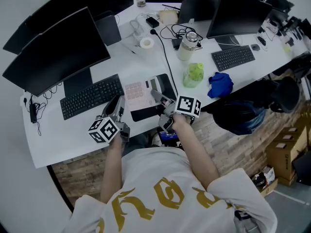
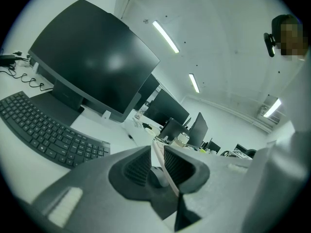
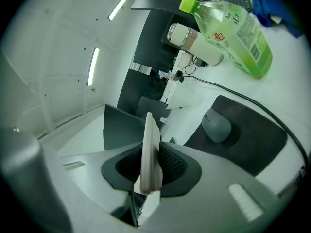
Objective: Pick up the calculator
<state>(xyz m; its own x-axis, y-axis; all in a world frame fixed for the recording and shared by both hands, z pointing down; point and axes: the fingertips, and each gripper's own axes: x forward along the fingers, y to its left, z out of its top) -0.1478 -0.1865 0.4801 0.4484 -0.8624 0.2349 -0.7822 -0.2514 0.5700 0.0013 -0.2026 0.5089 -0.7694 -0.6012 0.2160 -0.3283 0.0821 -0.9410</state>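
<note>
Head view: calculator (image 1: 137, 95) sits just right of the keyboard (image 1: 91, 97). Left gripper (image 1: 118, 107) and right gripper (image 1: 159, 98) each pinch an opposite edge of it, jaws narrowed onto it.

Too small in the head view to read key print or display on the calculator (image 1: 137, 95). Shown edge-on only in both gripper views, face unseen, lower part buried between the jaws. Cut off in part at picture edges: keyboard (image 2: 43, 130), blue cloth (image 3: 274, 6).
</note>
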